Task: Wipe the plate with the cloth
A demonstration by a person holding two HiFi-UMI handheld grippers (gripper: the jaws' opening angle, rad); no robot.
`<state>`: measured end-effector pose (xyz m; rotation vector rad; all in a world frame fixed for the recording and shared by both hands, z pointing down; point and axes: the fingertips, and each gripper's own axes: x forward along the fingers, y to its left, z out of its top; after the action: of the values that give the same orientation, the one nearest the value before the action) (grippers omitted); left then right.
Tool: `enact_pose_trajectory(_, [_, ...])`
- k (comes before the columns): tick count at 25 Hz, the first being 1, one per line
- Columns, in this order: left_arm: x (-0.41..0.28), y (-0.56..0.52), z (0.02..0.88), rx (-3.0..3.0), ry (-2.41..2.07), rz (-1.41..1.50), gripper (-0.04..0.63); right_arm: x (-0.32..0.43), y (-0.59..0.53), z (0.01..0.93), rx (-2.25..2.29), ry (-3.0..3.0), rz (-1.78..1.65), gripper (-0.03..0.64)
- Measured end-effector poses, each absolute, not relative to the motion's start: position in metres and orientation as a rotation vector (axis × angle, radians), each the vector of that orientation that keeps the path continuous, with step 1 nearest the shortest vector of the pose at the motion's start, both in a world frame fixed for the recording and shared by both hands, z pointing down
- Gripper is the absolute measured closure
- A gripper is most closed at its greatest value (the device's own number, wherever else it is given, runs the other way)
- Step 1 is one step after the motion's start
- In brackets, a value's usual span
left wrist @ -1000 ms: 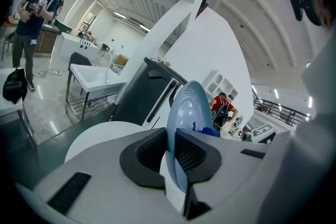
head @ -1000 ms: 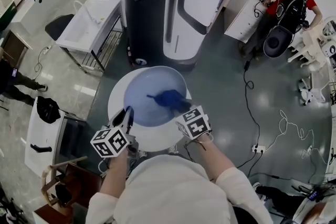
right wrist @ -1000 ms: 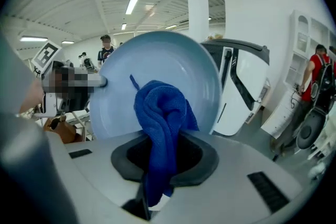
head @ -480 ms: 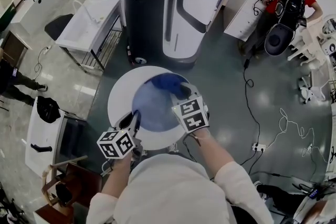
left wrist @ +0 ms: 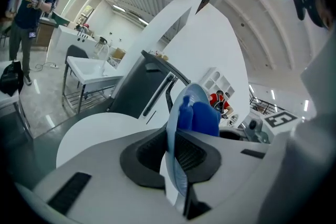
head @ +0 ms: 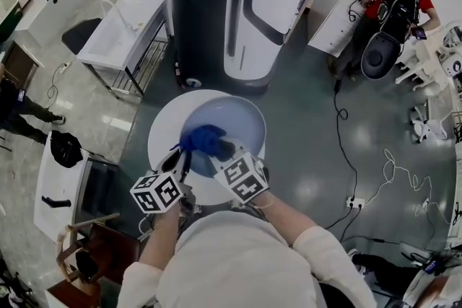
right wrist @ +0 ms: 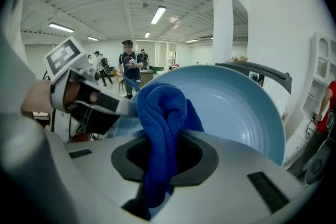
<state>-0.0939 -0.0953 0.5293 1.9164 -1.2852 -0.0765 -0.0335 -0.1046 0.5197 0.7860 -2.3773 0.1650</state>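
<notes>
A light blue plate (head: 234, 128) is held tilted over the round white table (head: 162, 128). My left gripper (head: 180, 156) is shut on its near left rim; in the left gripper view the plate (left wrist: 177, 113) stands edge-on between the jaws. My right gripper (head: 220, 150) is shut on a bunched dark blue cloth (head: 204, 139), which presses on the plate's near left part, close to the left gripper. In the right gripper view the cloth (right wrist: 160, 123) hangs from the jaws before the plate's hollow (right wrist: 231, 107), and the left gripper's fingers (right wrist: 113, 105) show at the left.
A large dark grey and white machine (head: 231, 11) stands just beyond the table. A white trolley (head: 123, 32) is at the far left, a wooden chair (head: 86, 249) at the near left. Cables (head: 346, 155) cross the floor on the right. A person in red (head: 393, 0) stands at white shelves.
My right gripper has swept the cloth from the plate's right side over its far part and down to the near left, beside the left gripper. The left gripper has kept its hold.
</notes>
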Motion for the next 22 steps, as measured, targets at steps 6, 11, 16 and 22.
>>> enact_pose_trajectory(6, [-0.114,-0.102,0.524,1.865,-1.311,-0.169,0.552,-0.007,-0.091,0.548,0.798,-2.307,0.242,0.526])
enact_pose_trajectory(11, [-0.117,-0.100,0.529,1.844,-1.310,-0.175,0.551,0.030,-0.112,0.541,0.979,-2.276,0.286,0.526])
enact_pose_trajectory(16, [-0.111,-0.097,0.539,1.823,-1.289,-0.164,0.552,0.048,-0.131,0.524,1.125,-2.291,0.290,0.526])
enact_pose_trajectory(22, [-0.110,-0.097,0.542,1.819,-1.287,-0.149,0.552,0.049,-0.141,0.506,1.178,-2.332,0.264,0.526])
